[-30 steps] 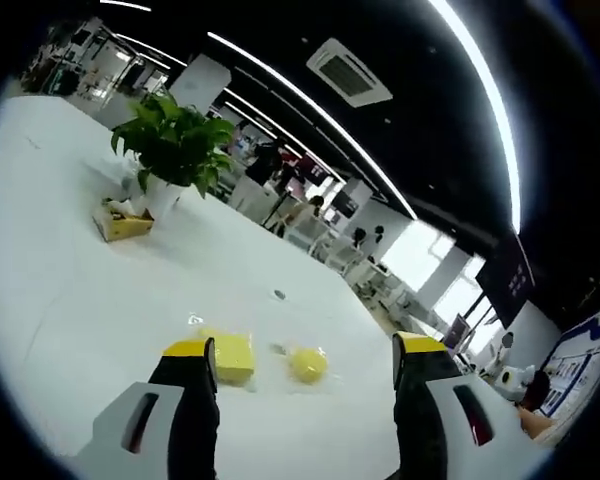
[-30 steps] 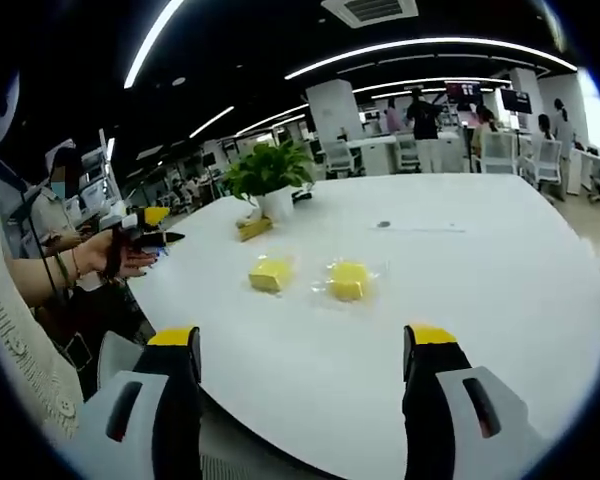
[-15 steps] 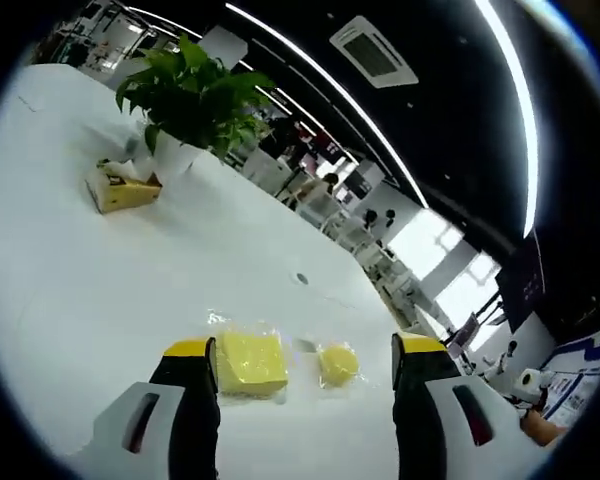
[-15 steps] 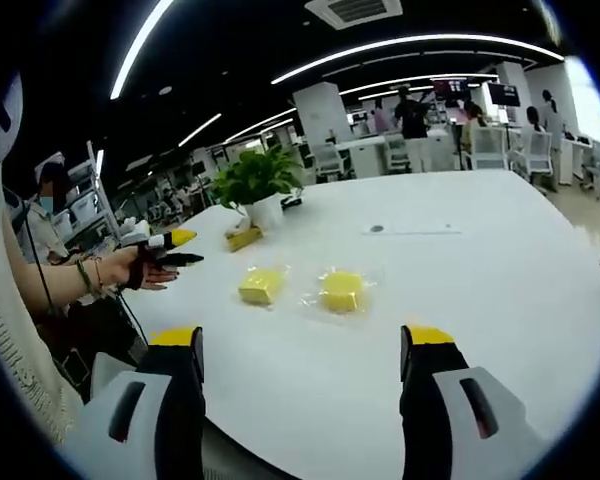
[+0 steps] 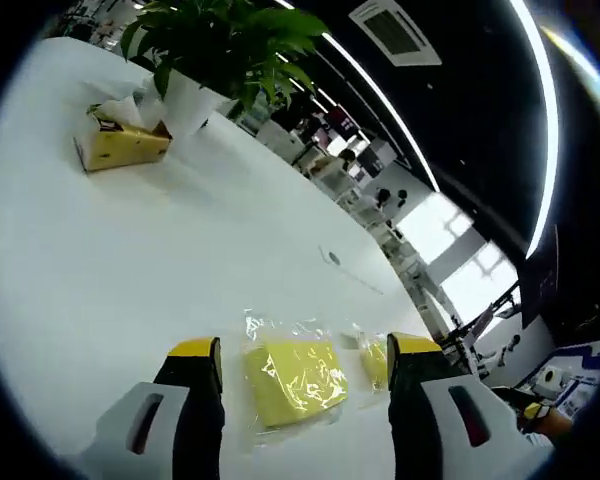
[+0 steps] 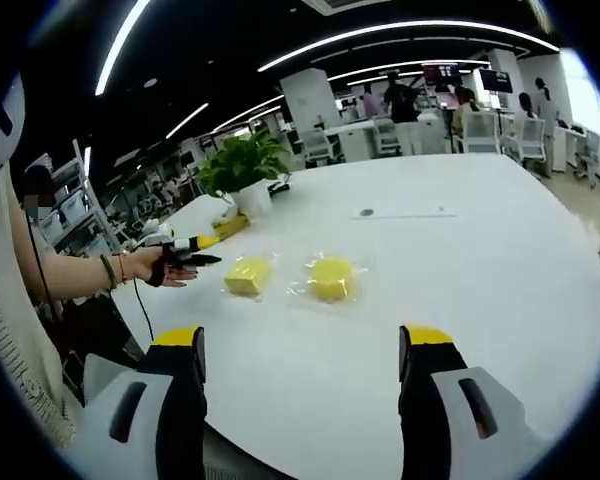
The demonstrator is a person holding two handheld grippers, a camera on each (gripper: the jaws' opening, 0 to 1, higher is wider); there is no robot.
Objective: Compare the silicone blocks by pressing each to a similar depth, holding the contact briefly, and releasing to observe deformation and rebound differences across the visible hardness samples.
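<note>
Yellow silicone blocks in clear plastic wrap lie side by side on the white tabletop [image 6: 500,250]: a square block [image 5: 292,380] between the spread jaws of our left gripper [image 5: 302,352], a rounder block [image 6: 330,277] just beside it. We hold our right gripper [image 6: 302,340] open, well back. Behind stand a potted green plant [image 5: 220,40] and a yellow tissue box [image 5: 120,145].
</note>
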